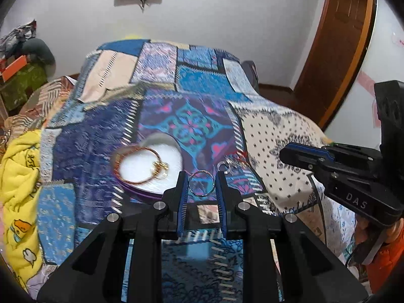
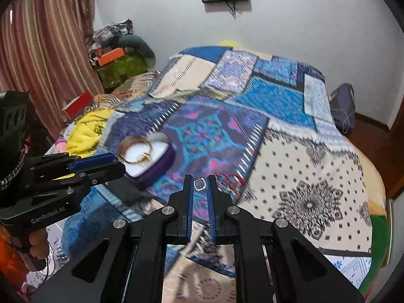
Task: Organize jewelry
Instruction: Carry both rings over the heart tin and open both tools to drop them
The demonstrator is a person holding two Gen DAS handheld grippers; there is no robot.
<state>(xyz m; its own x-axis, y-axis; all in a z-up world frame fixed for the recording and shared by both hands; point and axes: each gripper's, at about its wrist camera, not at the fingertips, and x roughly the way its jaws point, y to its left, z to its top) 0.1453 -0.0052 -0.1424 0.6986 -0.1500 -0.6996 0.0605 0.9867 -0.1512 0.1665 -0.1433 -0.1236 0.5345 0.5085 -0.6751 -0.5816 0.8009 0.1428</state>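
Jewelry lies spread over the patchwork bedspread [image 1: 265, 126]: a gold bangle [image 1: 137, 164] rests in the white-lined purple box [image 1: 151, 169] left of center in the left wrist view, and a red-tangled piece [image 1: 234, 160] sits on the cloth just right of it.

The left gripper [image 1: 201, 184] has its fingers [image 1: 183, 189] part-way closed around a silver ring [image 1: 202, 183], which sits between the blue pads. The ring seems to touch both pads, so I judge it held, though the blur leaves some doubt.

In the right wrist view, the right gripper [image 2: 200, 185] has 2 narrowly spaced fingers framing a small silver ring [image 2: 199, 184]. Whether it is pinched or merely lying on the bedspread beyond the tips, I cannot tell.

The step in hand looks like carrying the silver ring to the box. To do it well, the left gripper should keep steady pressure, travel low toward the white lining at center left, and release only once the ring is over the lining, clear of the bangle. The soft bed gives little support, so a slow, level approach matters.
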